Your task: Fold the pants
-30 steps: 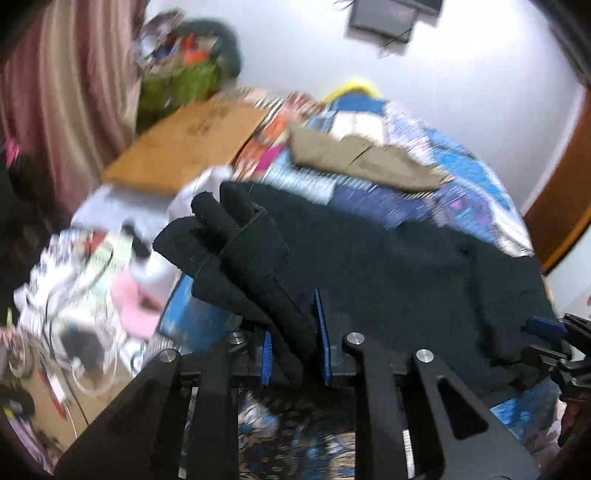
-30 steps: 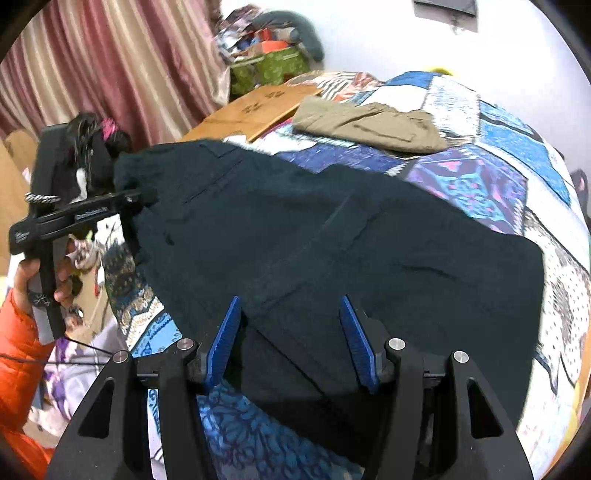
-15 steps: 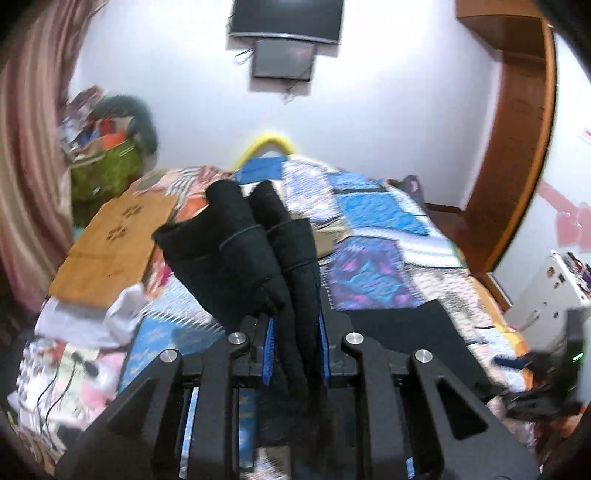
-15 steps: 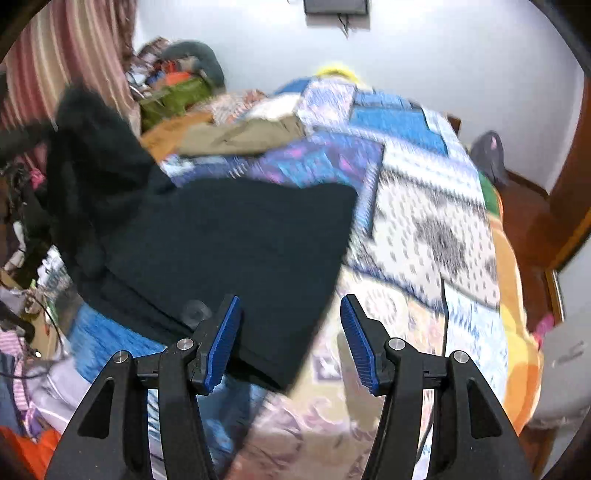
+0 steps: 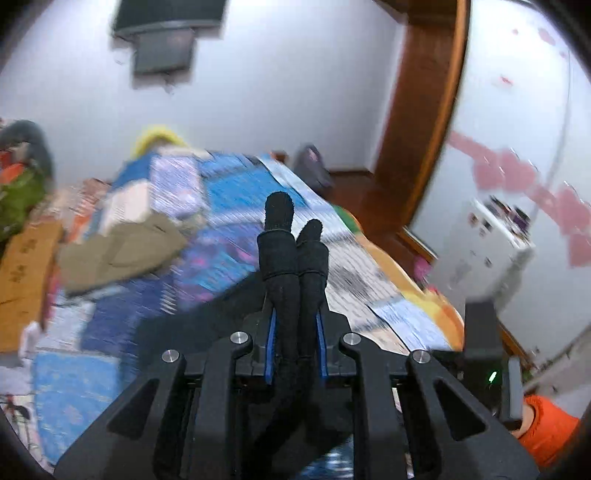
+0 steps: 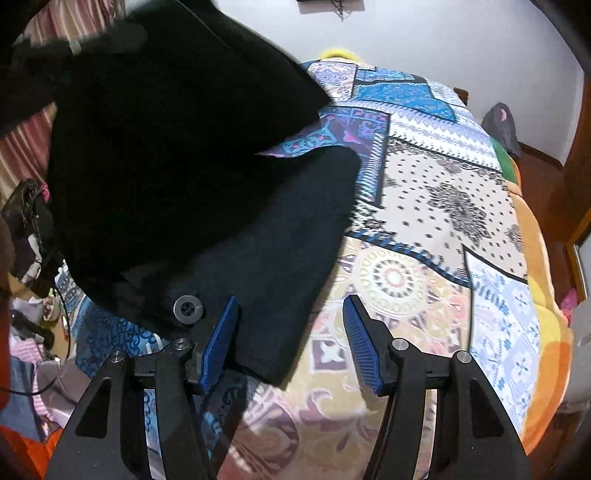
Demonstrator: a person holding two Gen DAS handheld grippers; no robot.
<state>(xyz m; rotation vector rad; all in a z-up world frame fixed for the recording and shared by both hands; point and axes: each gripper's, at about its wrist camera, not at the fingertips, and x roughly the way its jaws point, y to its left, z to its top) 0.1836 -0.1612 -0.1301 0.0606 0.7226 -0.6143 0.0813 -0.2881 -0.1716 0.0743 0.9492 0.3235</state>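
Left gripper [image 5: 295,345]: a bunched fold of the black pants [image 5: 291,258] is clamped between its blue pads [image 5: 271,343], jaws narrow. Two rolled cloth ends stick up just past the fingertips; the rest of the fabric hangs down under the gripper. The left view is motion-blurred.

Right gripper [image 6: 291,341]: jaws are about half wide and opening, pads not pressing on anything. The waist corner of the pants [image 6: 266,258] lies flat on the quilt [image 6: 443,206] just ahead of its left pad [image 6: 218,343], the hem edge reaching into the gap. A button [image 6: 188,309] is seen just left of that pad. The right pad sits over bare quilt. Up and to the left of this gripper, the lifted part of the pants is held in the air as a dark sheet, draped over the flat part.

Ahead-left of the left gripper an olive garment [image 5: 122,254] lies on the quilt, well apart from the pants. An orange sleeve [image 5: 546,432] and the other gripper's body are seen at that view's lower right. A dark screen [image 5: 166,33] is mounted on the far wall.
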